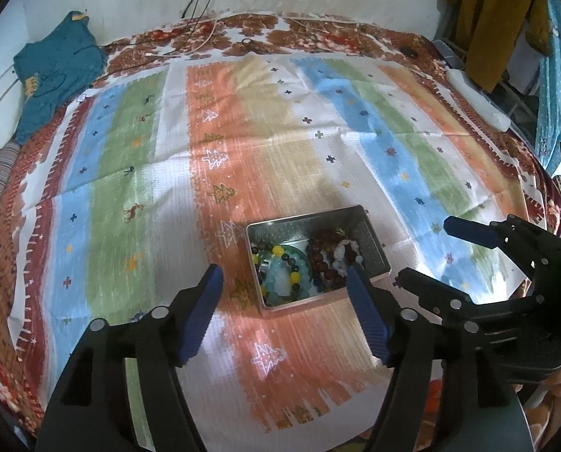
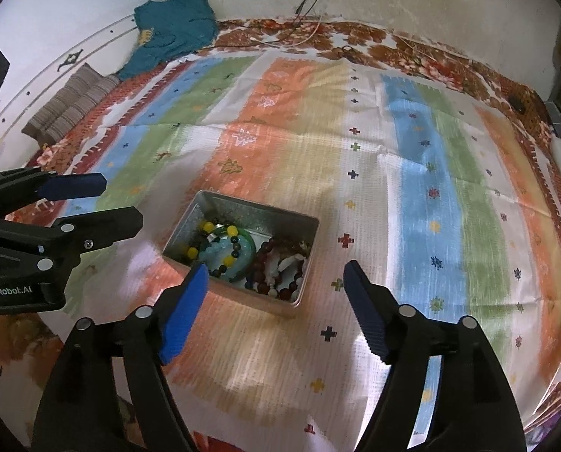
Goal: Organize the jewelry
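Left gripper [image 1: 284,293] spread, empty | right gripper [image 2: 274,290] spread, empty | tin [image 1: 372,243] holds bead bracelets [image 1: 299,267]

Open silver tin [image 1: 370,233] lies flat on the striped cloth; beaded bracelets [image 1: 299,267] heaped inside, yellow-black left, dark red right.

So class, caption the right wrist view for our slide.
Open right hand-held gripper poised above a tin of bracelets on a striped cloth.
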A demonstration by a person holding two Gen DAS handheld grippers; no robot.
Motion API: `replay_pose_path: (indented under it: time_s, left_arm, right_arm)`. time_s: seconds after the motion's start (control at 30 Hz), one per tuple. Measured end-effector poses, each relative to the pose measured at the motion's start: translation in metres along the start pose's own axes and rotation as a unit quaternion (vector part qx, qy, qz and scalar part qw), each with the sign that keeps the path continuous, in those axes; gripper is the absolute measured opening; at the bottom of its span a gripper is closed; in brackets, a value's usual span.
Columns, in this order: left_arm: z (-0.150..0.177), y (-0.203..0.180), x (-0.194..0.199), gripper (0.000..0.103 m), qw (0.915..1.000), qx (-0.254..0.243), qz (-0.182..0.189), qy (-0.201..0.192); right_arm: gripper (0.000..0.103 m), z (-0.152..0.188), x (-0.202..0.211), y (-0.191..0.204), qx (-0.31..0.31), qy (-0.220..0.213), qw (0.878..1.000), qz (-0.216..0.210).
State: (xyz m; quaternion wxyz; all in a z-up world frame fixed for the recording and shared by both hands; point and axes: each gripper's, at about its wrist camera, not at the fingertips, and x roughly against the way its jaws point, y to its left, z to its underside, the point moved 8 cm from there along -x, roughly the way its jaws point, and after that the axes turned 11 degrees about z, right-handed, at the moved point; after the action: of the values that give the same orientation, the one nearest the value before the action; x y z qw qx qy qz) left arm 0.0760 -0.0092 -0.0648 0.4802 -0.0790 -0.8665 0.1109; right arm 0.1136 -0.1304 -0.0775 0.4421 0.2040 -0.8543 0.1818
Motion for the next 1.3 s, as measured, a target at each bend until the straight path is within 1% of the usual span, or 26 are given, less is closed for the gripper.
replay_pose_path:
  time_s: [0.03,0.1,0.27,0.37,0.53,0.83,0.9,0.97,1.13,1.3]
  left_arm:
    - [0.002,-0.001,0.002,0.074,1.0000,-0.001,0.000,-0.003]
    - [0.004,-0.001,0.005,0.077,1.0000,-0.003,0.000,-0.008]
    - [0.012,-0.002,0.014,0.093,0.9995,-0.012,-0.009,-0.027]
    - [0.018,-0.001,0.018,0.097,0.9992,-0.017,-0.017,-0.032]
    - [0.022,0.001,0.020,0.097,0.9993,-0.012,-0.010,-0.035]
    - [0.024,0.005,0.023,0.097,0.9989,-0.007,-0.012,-0.045]
    - [0.023,0.004,0.025,0.097,0.9986,-0.010,-0.009,-0.052]
    - [0.024,0.003,0.027,0.097,0.9983,-0.012,-0.016,-0.055]
    - [0.024,-0.001,0.028,0.097,0.9978,-0.025,-0.020,-0.058]
    - [0.025,-0.003,0.028,0.097,0.9978,-0.027,-0.018,-0.058]
  right_arm:
    - [0.079,0.001,0.002,0.000,0.000,-0.002,1.000,0.000]
    - [0.082,0.004,0.006,-0.001,0.000,-0.006,1.000,0.001]
    - [0.088,0.008,0.018,-0.007,-0.007,-0.023,1.000,-0.001]
    - [0.091,0.008,0.021,-0.011,-0.016,-0.030,0.999,0.000]
    - [0.093,0.010,0.022,-0.012,-0.019,-0.029,0.999,0.000]
    - [0.093,0.010,0.024,-0.010,-0.015,-0.032,0.999,-0.003]
    - [0.093,0.010,0.025,-0.008,-0.012,-0.034,0.999,-0.002]
    - [0.093,0.010,0.027,-0.007,-0.010,-0.035,0.999,-0.003]
    - [0.093,0.011,0.031,-0.004,-0.005,-0.043,0.999,-0.002]
    - [0.094,0.012,0.032,-0.006,-0.007,-0.045,0.999,-0.001]
